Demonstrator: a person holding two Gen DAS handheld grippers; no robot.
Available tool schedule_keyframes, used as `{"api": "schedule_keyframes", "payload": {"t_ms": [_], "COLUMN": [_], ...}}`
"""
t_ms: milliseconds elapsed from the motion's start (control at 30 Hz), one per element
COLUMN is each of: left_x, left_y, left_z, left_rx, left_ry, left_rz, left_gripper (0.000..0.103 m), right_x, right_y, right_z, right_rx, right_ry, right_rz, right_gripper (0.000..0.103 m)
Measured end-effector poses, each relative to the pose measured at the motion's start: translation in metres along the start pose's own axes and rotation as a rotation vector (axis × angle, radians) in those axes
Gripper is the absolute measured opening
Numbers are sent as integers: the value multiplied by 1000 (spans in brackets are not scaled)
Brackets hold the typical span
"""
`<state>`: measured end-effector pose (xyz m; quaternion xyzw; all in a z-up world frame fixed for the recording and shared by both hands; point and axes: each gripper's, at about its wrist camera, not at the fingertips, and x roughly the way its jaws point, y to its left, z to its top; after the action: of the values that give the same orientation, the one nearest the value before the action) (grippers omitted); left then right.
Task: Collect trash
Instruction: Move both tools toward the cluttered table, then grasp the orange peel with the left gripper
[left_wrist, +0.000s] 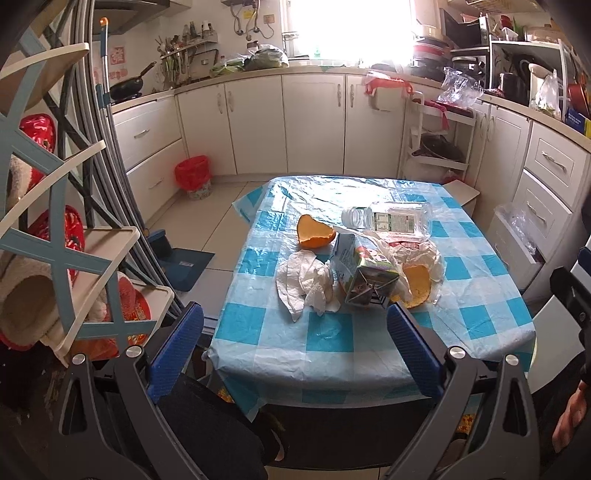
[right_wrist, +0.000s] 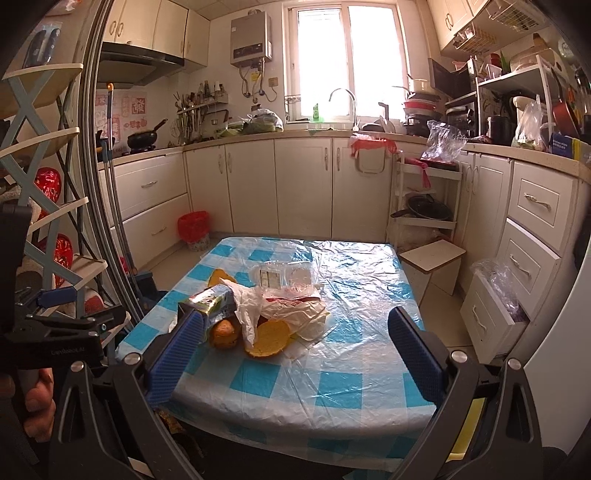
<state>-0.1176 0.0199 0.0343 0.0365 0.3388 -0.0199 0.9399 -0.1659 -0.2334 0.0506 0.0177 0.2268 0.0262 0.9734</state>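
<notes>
A heap of trash lies on the table with the blue-and-white checked cloth (left_wrist: 332, 339): a crumpled white tissue (left_wrist: 306, 282), a juice carton (left_wrist: 360, 271) on its side, an orange peel (left_wrist: 316, 230), a clear plastic bottle (left_wrist: 391, 219) lying down, and a white plastic bag (left_wrist: 424, 258) over another peel (left_wrist: 417, 280). My left gripper (left_wrist: 294, 312) is open near the table's front edge, just short of the tissue and carton. In the right wrist view the carton (right_wrist: 210, 301), bag (right_wrist: 255, 299), peel (right_wrist: 267, 338) and bottle (right_wrist: 284, 277) sit ahead and left of my open right gripper (right_wrist: 295, 317). Neither gripper holds anything.
A red-lined waste bin (left_wrist: 192, 175) stands on the floor by the cabinets, beyond the table's left corner. A shelf rack (left_wrist: 55, 221) crowds the left side. A small stool (right_wrist: 432, 264) and open drawers (right_wrist: 491, 302) are to the right. A hand (right_wrist: 37, 398) holds the left gripper's handle.
</notes>
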Motion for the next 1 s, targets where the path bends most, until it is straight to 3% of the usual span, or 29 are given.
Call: {"api": "schedule_keyframes", "payload": {"t_ms": [433,1000], "left_x": [-29,-47], "left_y": [-23,-15], "left_z": [-11,-16], "left_rx": [55,40], "left_ry": [-25,-52], "left_rz": [-16,-45], "left_gripper": [95,95], "right_x": [-26,-42], "right_y": [-8,2], "right_z": [-16,-21], "right_rx": [71,49], "right_ry": [5,3], "right_rz": [-37,-41], "right_gripper": [96,96]}}
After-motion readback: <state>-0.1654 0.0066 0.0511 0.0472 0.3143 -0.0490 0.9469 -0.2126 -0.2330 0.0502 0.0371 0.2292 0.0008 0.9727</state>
